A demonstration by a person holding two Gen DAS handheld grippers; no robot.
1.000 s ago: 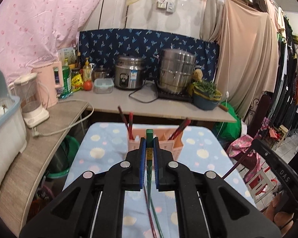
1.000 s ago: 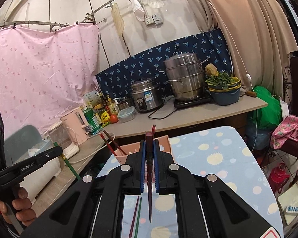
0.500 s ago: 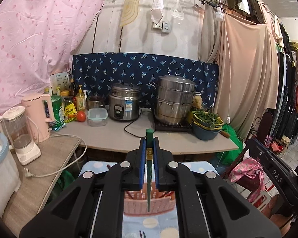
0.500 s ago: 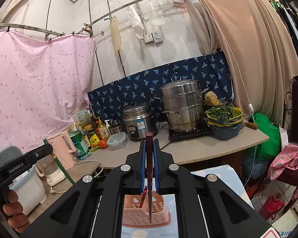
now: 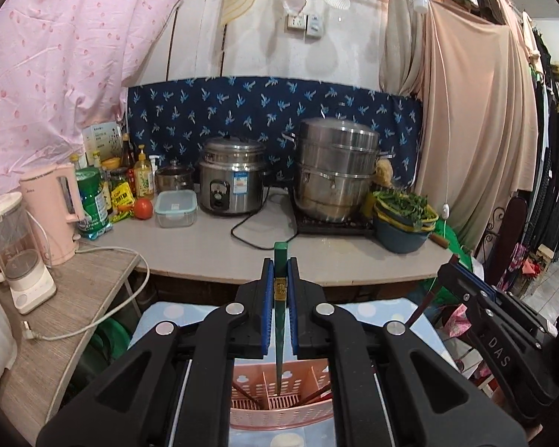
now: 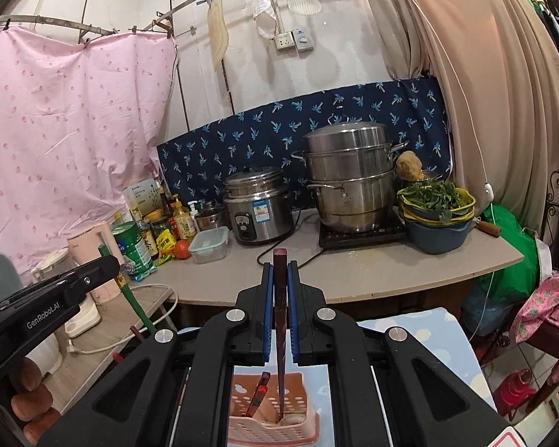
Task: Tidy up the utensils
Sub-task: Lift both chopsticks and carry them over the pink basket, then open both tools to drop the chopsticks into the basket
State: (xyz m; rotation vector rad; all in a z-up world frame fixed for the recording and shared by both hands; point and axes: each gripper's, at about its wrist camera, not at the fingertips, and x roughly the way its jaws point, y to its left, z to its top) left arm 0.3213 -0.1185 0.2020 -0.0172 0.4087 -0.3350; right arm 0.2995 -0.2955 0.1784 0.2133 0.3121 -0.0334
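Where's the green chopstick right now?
In the left wrist view, the green chopstick stands upright, clamped in the left gripper, tip inside the pink utensil basket's middle compartment.

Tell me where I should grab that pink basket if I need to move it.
Probably the basket's right rim, coming from above: that end shows bare, while chopsticks lean in the left compartments and both grippers hold sticks over the middle.

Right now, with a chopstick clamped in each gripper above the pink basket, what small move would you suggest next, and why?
Probably open the left gripper. Its green chopstick hangs upright with the tip already down inside a middle compartment of the pink basket, so it should drop in. The right gripper could then release its dark red chopstick likewise.
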